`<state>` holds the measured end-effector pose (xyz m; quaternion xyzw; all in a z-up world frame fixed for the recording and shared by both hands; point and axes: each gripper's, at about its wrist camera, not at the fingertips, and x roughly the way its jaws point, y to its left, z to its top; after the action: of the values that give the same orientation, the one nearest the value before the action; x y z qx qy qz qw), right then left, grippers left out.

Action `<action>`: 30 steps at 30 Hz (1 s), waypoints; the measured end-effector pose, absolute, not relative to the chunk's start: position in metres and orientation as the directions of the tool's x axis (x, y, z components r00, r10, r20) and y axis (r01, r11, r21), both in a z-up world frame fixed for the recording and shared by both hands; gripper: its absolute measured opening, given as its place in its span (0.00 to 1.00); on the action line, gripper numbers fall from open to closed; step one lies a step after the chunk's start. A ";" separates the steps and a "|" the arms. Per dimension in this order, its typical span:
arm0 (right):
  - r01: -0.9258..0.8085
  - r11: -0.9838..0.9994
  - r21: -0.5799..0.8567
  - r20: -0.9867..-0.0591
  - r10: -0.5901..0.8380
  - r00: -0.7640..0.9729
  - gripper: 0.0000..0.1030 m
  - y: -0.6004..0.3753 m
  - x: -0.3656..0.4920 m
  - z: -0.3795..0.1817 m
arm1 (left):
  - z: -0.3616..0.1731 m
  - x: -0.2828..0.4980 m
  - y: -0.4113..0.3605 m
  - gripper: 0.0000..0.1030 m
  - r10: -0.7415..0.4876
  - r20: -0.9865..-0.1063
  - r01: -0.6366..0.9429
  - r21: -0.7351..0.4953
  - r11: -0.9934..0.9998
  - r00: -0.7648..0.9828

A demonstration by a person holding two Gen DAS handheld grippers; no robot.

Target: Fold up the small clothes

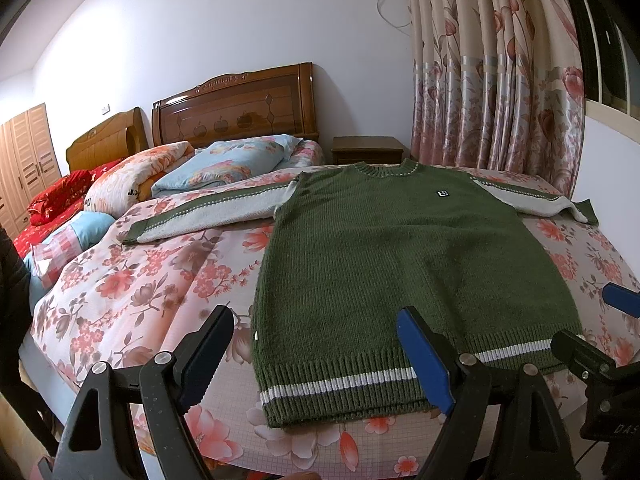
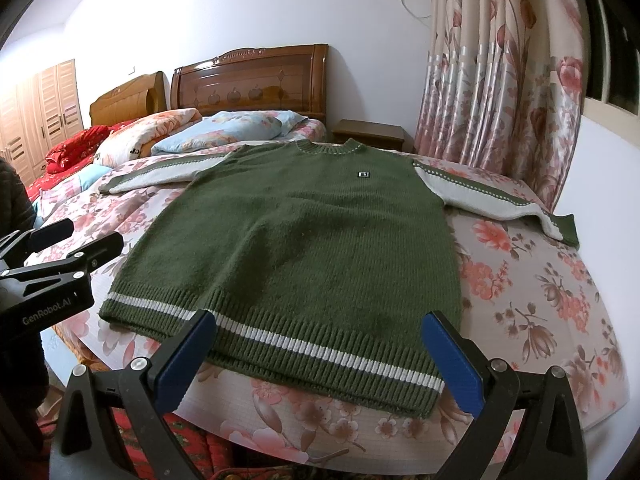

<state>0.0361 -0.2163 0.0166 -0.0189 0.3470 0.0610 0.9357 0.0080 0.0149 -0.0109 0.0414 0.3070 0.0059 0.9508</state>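
I see the olive-green knitted sweater with grey-white sleeves (image 1: 384, 256) lying flat, front up, on the pink floral bedspread (image 1: 132, 292). Its long axis runs from the ribbed hem at 6 o'clock, nearest me, to the round neckline at 12 o'clock, toward the carved wooden headboard (image 1: 240, 108). Both sleeves are spread sideways, one reaching to 9 o'clock, the other to 3 o'clock, each with a green band edged in pale stitches and a green cuff. A white stripe crosses the hem ribbing, and a small black-and-white badge (image 2: 363, 175) sits on the chest just below the collar. The knit looks smooth, with no folds in the body.

My left gripper (image 1: 320, 356) hangs wide open at the hem's 7 o'clock corner, gripping nothing. My right gripper (image 2: 320, 356) is likewise spread wide over the hem at 6 o'clock, empty, its blue pads (image 2: 452, 364) clear of the wool
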 end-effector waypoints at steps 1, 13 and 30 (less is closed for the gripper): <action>-0.127 0.992 0.007 -0.651 0.101 0.752 1.00 -0.216 0.036 0.017 | -0.011 0.008 0.015 0.83 0.036 -0.583 0.014 0.082 0.997 0.811; -0.126 0.992 0.011 -0.657 0.102 0.747 1.00 -0.217 0.037 0.014 | -0.012 0.008 0.014 0.83 0.035 -0.592 0.015 0.080 0.997 0.805; -0.103 0.993 0.056 -0.696 0.113 0.709 1.00 -0.225 0.046 -0.001 | -0.029 0.020 0.012 0.83 0.015 -0.657 0.035 0.064 0.997 0.754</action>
<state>0.0456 -0.2254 -0.0011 0.0067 0.3767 0.0584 0.9245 0.0203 0.0123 -0.0290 0.0359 0.3507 -0.0052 0.9358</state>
